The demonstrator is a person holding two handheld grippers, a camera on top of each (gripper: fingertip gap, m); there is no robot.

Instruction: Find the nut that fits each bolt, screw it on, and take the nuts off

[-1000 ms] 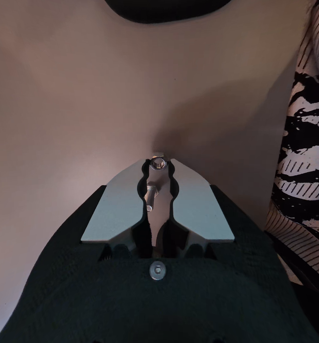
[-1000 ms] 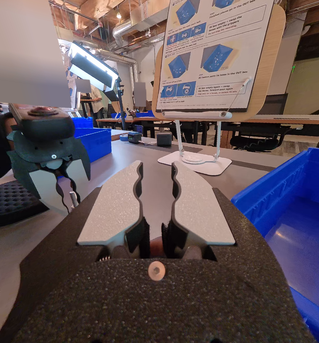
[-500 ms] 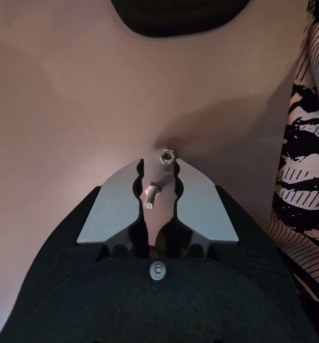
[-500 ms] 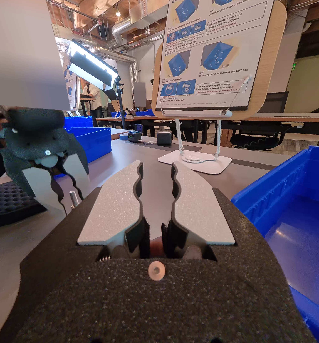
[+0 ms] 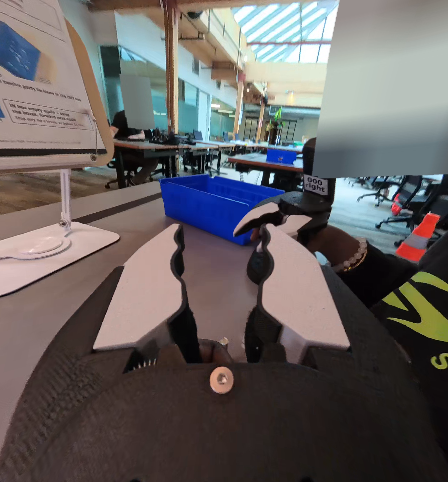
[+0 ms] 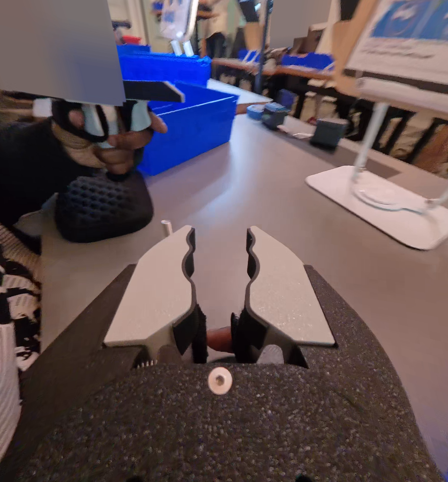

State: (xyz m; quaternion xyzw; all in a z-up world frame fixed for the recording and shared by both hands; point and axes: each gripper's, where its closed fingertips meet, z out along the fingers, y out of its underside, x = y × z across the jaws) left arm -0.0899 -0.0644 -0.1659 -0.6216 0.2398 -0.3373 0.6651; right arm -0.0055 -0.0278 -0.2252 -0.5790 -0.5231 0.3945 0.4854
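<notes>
The left tool point(image 5: 221, 242) stands spread with nothing between its fingers, and at the very root of its gap, close to the body, the tip of a small silver bolt point(image 5: 223, 341) peeks up from the grey table point(image 5: 48, 313); the nut cannot be made out in either view. The right tool point(image 6: 219, 232) is likewise spread and empty, held low over the table. Taking this right tool as the landmark, the same bolt point(image 6: 166, 226) stands upright on the table just beside and beyond its left fingertip, touching neither finger. Farther out to the left of it lies a black perforated pad point(image 6: 100, 206), and above that pad a hand point(image 6: 118, 148) grips the handle of the left tool. Behind the hand sits a blue bin point(image 6: 191, 125). Out to the right of the right tool rests the white base of a document stand point(image 6: 384, 206) carrying an instruction sheet. In the left wrist view, the right tool point(image 5: 263, 221) shows past the left one's right finger, with another blue bin point(image 5: 209, 206) just behind it.
</notes>
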